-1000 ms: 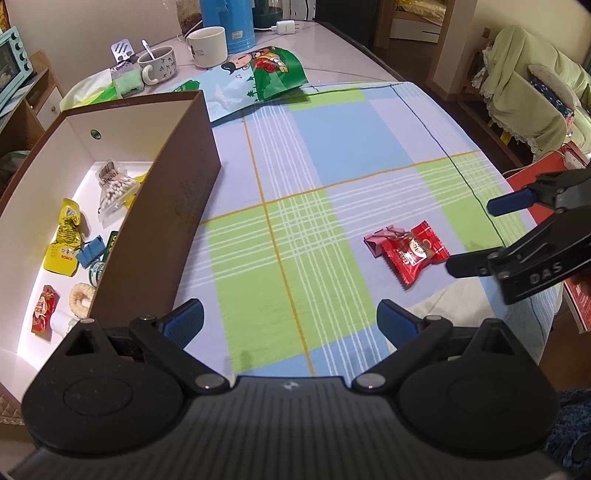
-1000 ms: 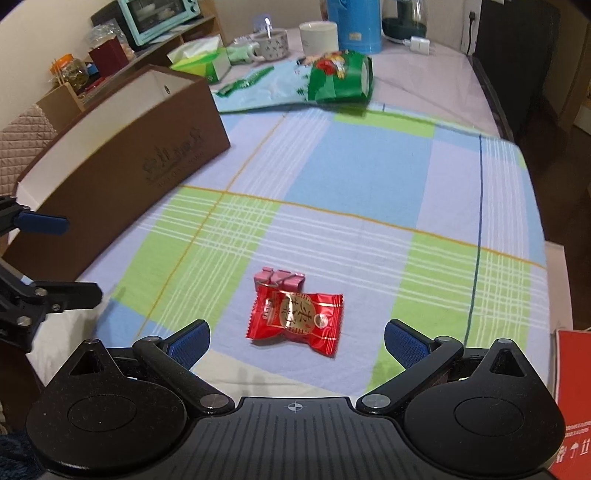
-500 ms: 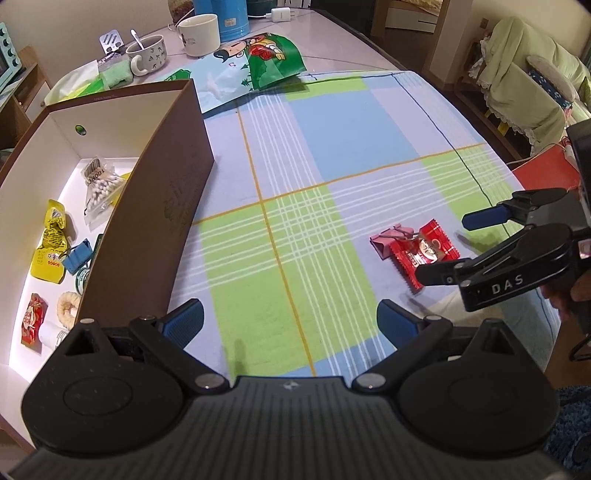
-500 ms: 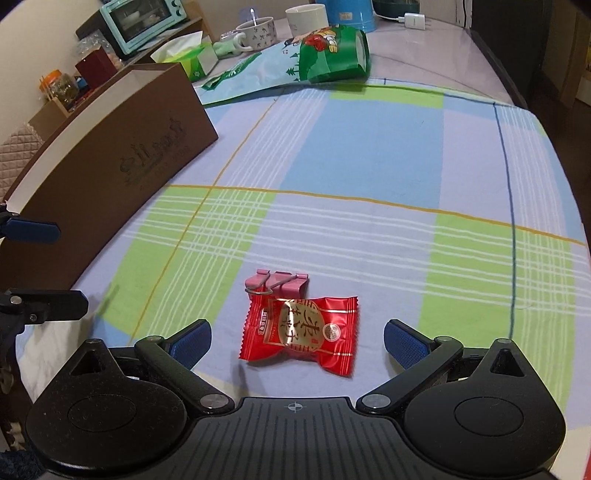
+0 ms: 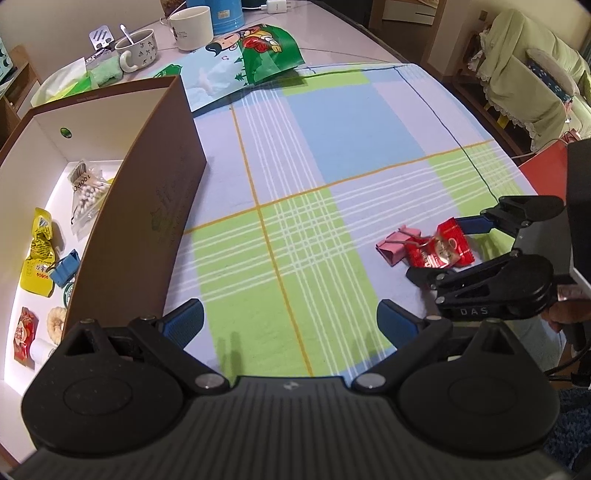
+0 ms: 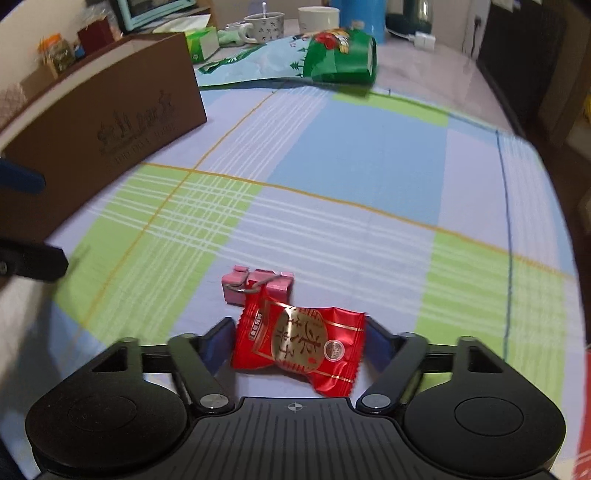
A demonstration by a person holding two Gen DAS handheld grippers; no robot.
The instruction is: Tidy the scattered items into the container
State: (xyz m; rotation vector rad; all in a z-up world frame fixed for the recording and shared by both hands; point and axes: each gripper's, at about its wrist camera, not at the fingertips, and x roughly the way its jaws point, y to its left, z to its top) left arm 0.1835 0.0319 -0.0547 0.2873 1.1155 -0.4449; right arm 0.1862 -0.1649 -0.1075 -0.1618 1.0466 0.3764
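1. Leftmost, at nine o'clock in the left wrist view, the brown cardboard box [image 5: 147, 206] stands open on the tabletop [image 5: 354, 133]; inside it lie a yellow packet [image 5: 38, 258], a bag of cotton swabs [image 5: 88, 192], a blue binder clip [image 5: 65, 268] and a small red packet [image 5: 25, 332].
2. Low at six o'clock in that view, the left hand-held gripper [image 5: 290, 323] hangs over the checked cloth with its blue-padded fingers spread wide and nothing between them.
3. Toward three o'clock, a pink binder clip [image 5: 397, 245] lies on the cloth, touching the red candy packet [image 5: 439, 251] just beside it.
4. At the right edge, the right hand-held gripper [image 5: 441, 251] has one finger on each side of the red candy packet. In its own view the packet [image 6: 299, 343] sits between the two blue pads, which press against its ends, so it is grasping the packet; the pink clip [image 6: 258, 284] lies just beyond, at twelve o'clock from the packet.
5. Far back, at twelve o'clock, stand a green snack bag [image 5: 266, 51] and two mugs [image 5: 192, 27].
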